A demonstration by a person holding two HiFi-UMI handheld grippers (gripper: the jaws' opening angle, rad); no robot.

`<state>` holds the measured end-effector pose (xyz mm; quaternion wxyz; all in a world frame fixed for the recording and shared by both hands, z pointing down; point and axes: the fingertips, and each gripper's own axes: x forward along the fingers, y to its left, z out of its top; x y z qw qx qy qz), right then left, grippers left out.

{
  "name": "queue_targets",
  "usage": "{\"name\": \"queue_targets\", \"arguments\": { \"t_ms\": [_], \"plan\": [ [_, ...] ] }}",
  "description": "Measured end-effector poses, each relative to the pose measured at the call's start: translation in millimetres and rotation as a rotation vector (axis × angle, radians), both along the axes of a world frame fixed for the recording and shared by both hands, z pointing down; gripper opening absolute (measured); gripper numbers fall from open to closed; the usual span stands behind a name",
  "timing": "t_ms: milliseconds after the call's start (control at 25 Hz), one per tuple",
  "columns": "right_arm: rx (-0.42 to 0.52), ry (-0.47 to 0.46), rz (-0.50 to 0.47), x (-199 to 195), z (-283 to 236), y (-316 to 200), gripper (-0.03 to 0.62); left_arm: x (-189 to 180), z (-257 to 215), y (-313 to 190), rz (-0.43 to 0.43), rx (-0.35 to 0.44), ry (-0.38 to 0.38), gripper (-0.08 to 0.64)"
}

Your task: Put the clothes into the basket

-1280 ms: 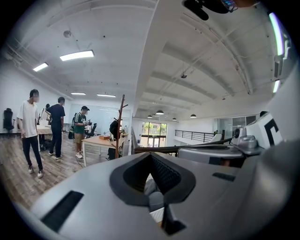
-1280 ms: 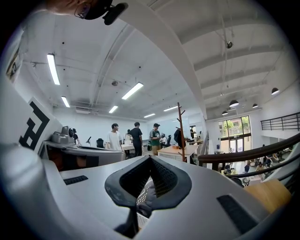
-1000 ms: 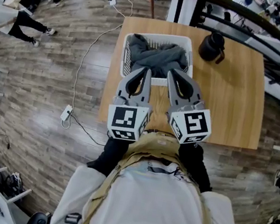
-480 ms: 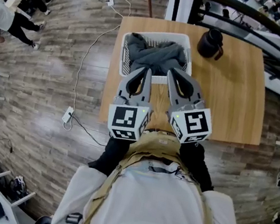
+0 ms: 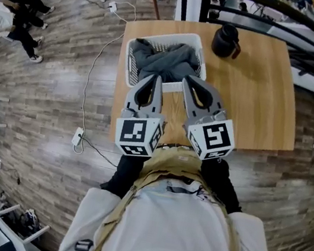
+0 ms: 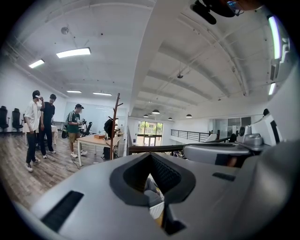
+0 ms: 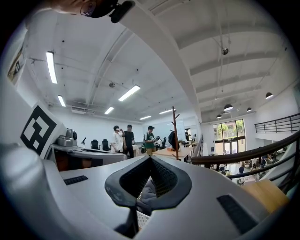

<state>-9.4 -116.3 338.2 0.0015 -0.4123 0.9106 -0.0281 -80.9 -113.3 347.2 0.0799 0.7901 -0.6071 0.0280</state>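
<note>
Task looks basically done to me: dark grey clothes (image 5: 169, 61) sit heaped inside the white basket (image 5: 131, 66) at the far left corner of the desk (image 5: 257, 103). I see no other garment on the desk or on the floor near it, so nothing obvious is left to load. My left tool (image 5: 154, 80) is closed and empty, tips at the basket's near rim. The right tool (image 5: 189, 80) is likewise closed on nothing, just beside it. A black jug (image 5: 225, 41) stands apart, right of the basket. Writing: none readable, only black-and-white square markers on the tool cubes; no brand or label on basket or jug that I can make out.
</note>
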Motion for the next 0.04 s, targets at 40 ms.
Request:
{"name": "queue_targets", "arguments": {
  "t_ms": [40],
  "plan": [
    [-0.001,0.000,0.001,2.3,-0.1,0.8,0.020,1.7,0.2,0.6,-0.001,-0.001,-0.001,0.000]
  ]
}}
